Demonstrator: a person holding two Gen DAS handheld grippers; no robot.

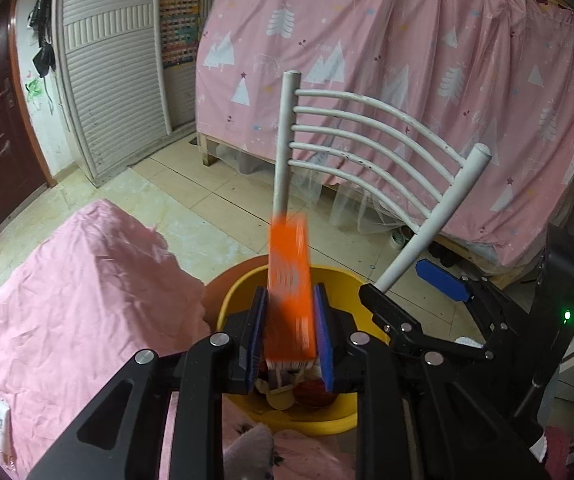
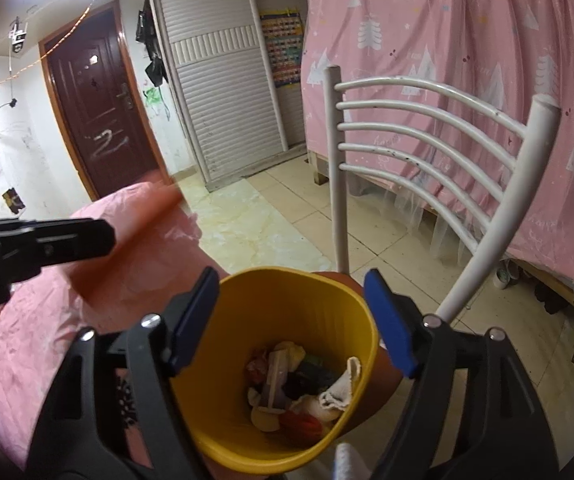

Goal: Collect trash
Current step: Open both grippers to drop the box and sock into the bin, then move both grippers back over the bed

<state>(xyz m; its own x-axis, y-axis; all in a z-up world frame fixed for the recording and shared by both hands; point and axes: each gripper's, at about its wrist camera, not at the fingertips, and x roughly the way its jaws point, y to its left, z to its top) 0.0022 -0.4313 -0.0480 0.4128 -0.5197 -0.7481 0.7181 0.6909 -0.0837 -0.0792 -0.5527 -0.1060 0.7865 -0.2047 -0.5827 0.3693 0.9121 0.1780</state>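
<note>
Squeezed between the blue pads of the left gripper [image 1: 291, 328], an orange box [image 1: 290, 292] (blurry) is held over the yellow bin [image 2: 287, 364]. The right gripper [image 2: 293, 326] is spread wide above the bin, beside a white chair [image 2: 427, 140].

Pink bed sheet [image 1: 67, 320]: white-green tube [image 1: 1, 428] on it. Chair seat [image 2: 387, 364] carries yellow bin [image 2: 287, 292].

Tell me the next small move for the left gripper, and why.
Probably open the left gripper and drop the orange box. It sits clamped between the pads, directly above the yellow bin, which already holds trash; the right gripper hangs open and empty.
</note>
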